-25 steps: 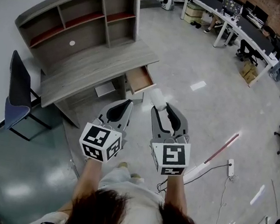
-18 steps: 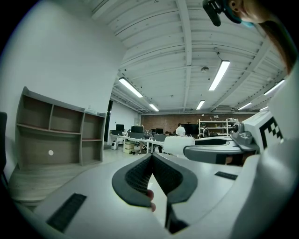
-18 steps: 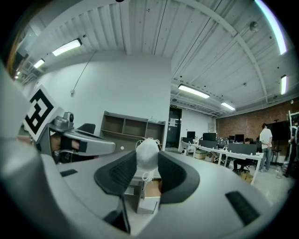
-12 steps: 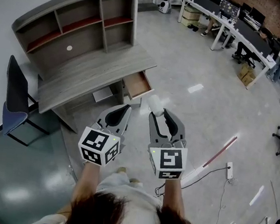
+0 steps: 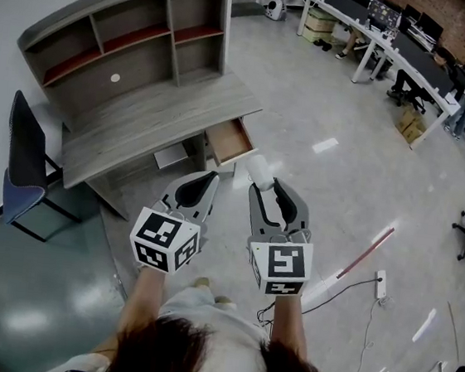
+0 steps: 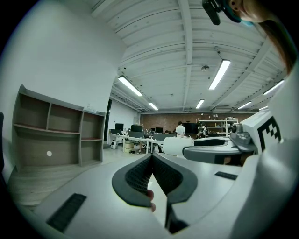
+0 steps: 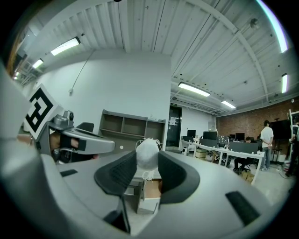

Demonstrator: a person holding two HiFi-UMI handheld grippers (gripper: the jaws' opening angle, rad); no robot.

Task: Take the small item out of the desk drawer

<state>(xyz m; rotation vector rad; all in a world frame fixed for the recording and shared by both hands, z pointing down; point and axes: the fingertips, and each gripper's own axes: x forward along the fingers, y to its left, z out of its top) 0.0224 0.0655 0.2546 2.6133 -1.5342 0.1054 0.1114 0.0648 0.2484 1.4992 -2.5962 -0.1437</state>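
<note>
Right gripper view: R gripper (image 7: 147,161) pinches white item (image 7: 146,150).

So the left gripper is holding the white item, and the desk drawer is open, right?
No, the right gripper holds the white item, as the right gripper view shows; the left gripper is shut and empty. The desk drawer is open.

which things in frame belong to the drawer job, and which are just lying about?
Job:
- white item, clamped in the right gripper
- open drawer
- desk
- left gripper, shut, empty

Lying about:
- chair
- shelf unit on the desk
- power strip and red-white pole on the floor
</note>
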